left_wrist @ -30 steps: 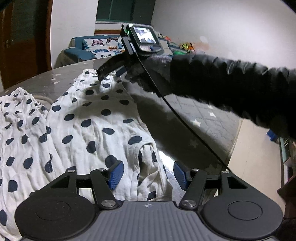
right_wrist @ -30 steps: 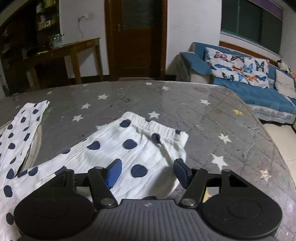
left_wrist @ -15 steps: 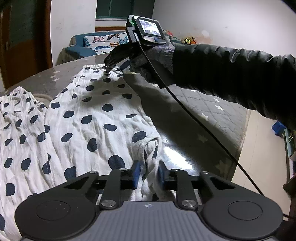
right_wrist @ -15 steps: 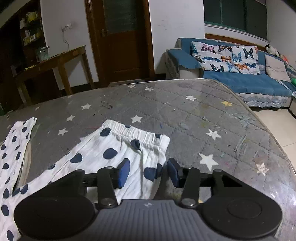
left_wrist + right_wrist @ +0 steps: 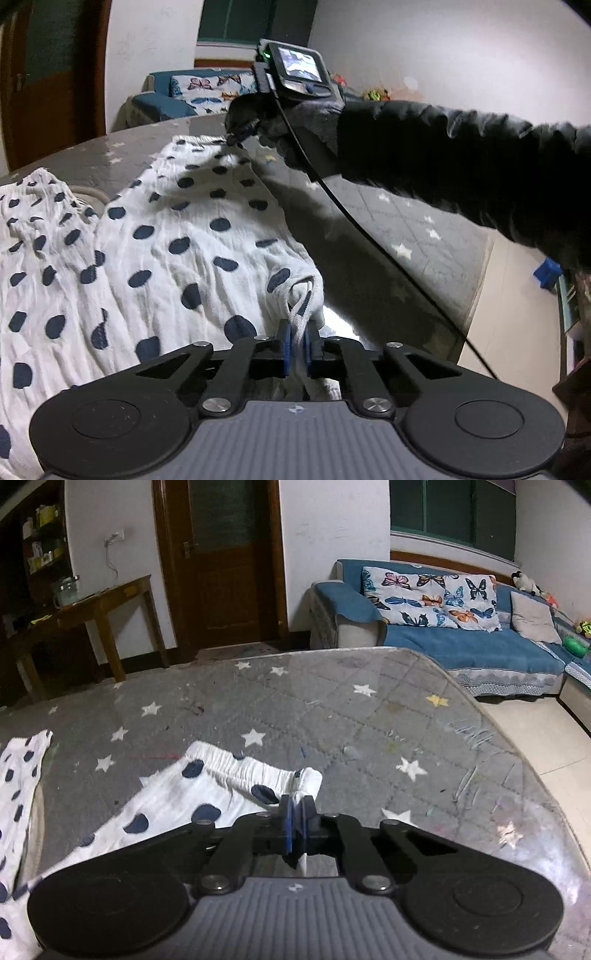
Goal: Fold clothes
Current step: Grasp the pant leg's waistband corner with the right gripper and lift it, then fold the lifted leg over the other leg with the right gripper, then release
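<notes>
White trousers with dark blue dots (image 5: 177,240) lie spread on the grey star-patterned table (image 5: 388,236). My left gripper (image 5: 295,341) is shut on the near corner of the trousers, with bunched cloth between its blue pads. My right gripper (image 5: 295,819) is shut on the corner of the elastic waistband (image 5: 251,766); it also shows in the left wrist view (image 5: 236,138), far across the cloth and lifting it slightly. The other trouser leg (image 5: 22,768) lies at the left.
The table's edge (image 5: 517,753) curves away on the right, with tiled floor beyond. A blue sofa with butterfly cushions (image 5: 436,602) stands behind it. A wooden side table (image 5: 92,605) and a door (image 5: 221,554) are at the back. A cable (image 5: 369,236) trails from my right hand.
Both grippers went from open to shut on the trousers. The left closed on the near corner, the right on the waistband corner, and the cloth at both ends has risen slightly.
</notes>
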The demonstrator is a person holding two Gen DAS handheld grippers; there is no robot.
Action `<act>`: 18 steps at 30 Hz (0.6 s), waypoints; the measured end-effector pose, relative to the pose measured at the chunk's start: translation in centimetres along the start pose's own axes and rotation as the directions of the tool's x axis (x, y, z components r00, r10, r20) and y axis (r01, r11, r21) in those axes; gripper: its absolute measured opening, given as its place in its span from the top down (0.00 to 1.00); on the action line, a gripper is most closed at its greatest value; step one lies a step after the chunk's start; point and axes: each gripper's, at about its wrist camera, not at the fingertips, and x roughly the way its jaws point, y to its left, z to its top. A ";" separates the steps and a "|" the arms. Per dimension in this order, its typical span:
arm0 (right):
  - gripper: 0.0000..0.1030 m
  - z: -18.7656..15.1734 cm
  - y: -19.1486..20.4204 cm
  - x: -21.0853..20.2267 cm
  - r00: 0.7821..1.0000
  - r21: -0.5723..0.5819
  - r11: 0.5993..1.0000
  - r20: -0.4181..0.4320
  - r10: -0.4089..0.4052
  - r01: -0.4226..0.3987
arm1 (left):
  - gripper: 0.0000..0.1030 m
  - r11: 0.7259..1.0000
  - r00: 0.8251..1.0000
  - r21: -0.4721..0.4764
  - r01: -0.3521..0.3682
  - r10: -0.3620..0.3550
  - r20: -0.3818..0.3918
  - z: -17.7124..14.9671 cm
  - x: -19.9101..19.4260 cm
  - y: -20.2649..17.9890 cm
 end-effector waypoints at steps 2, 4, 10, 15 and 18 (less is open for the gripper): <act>0.96 0.7 0.2 -0.6 1.000 0.011 1.000 0.002 0.007 -0.007 | 0.93 0.999 0.999 -0.031 0.011 -0.010 0.030 0.1 -1.0 0.6; 0.96 1.5 0.7 -1.2 1.000 0.018 1.000 0.007 0.014 -0.015 | 0.94 0.998 0.998 -0.061 0.012 -0.009 0.059 0.1 -2.1 1.3; 0.97 4.6 3.5 -3.0 0.997 0.036 0.997 0.033 0.065 -0.066 | 0.94 0.989 0.991 -0.150 -0.004 0.024 0.132 -0.1 -5.5 3.6; 0.97 6.7 7.9 -3.7 0.992 0.015 0.994 0.061 0.106 -0.107 | 0.94 0.975 0.980 -0.221 -0.029 0.071 0.185 -0.7 -8.5 5.7; 0.97 8.0 11.6 -3.7 0.988 0.003 0.991 0.077 0.136 -0.137 | 0.94 0.964 0.973 -0.261 -0.047 0.103 0.206 -1.4 -10.1 6.8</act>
